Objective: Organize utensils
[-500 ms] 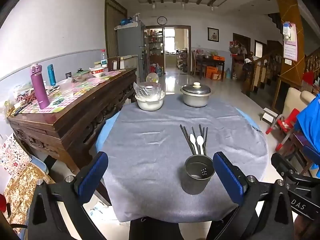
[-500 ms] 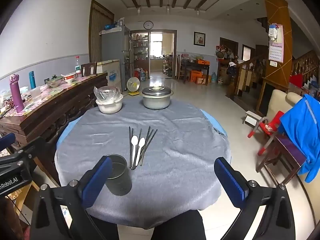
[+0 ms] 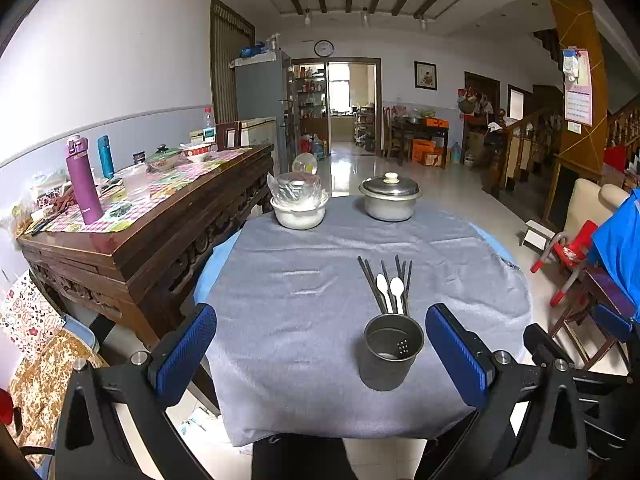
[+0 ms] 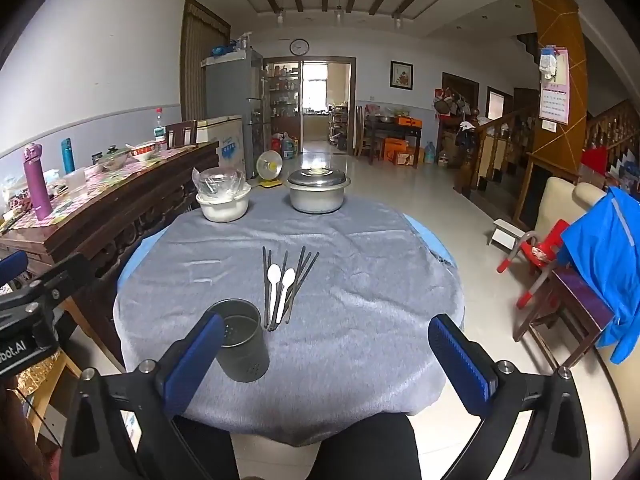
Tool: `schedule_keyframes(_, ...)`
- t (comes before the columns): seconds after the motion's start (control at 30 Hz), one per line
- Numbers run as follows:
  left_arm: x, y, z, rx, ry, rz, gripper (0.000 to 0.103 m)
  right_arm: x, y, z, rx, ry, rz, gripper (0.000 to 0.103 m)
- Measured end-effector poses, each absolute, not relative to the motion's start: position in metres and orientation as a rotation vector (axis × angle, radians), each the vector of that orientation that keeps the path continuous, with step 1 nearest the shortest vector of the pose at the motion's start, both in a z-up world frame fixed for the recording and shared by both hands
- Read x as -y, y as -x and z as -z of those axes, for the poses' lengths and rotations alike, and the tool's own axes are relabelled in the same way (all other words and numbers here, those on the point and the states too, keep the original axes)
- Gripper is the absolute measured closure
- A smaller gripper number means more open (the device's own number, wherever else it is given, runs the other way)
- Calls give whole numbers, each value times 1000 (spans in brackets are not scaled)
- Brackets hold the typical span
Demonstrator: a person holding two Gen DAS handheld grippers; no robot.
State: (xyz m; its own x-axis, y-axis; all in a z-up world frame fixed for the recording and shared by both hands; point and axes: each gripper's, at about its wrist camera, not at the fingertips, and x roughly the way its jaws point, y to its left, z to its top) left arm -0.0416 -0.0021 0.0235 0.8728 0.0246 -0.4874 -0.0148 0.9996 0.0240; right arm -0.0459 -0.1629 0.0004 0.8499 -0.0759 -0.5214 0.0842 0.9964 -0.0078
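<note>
A dark metal utensil holder stands empty near the front edge of the round table under a grey cloth; it also shows in the right wrist view. Behind it lie two white spoons among several dark chopsticks, also seen in the right wrist view as spoons and chopsticks. My left gripper is open and empty, low at the table's front. My right gripper is open and empty, with its left finger in front of the holder.
A white bowl with a plastic-wrapped dish and a lidded metal pot stand at the table's far side. A cluttered wooden sideboard runs along the left. Chairs and a blue garment are to the right.
Both grippers have shifted only slightly; the holder sits a little nearer the right gripper's left finger. Nothing was picked up or moved on the table.
</note>
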Motion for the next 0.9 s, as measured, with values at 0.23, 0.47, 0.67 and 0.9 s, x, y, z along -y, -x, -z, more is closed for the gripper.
schedule_keyframes(0.23,5,43,-26,-505,-25,-19,0,164,47,-2,-550,-24,80,0)
schedule_keyframes(0.47,7,47,-30,-494,-39,-15,0,169,49,-3,-539,-44,93,0)
schedule_keyframes(0.67,8,49,-29,-498,-51,-10,0,170,50,-3,-539,-52,97,0)
schedule_keyframes(0.9,6,50,-24,-513,-42,-6,0,168,51,-3,-539,-45,90,0)
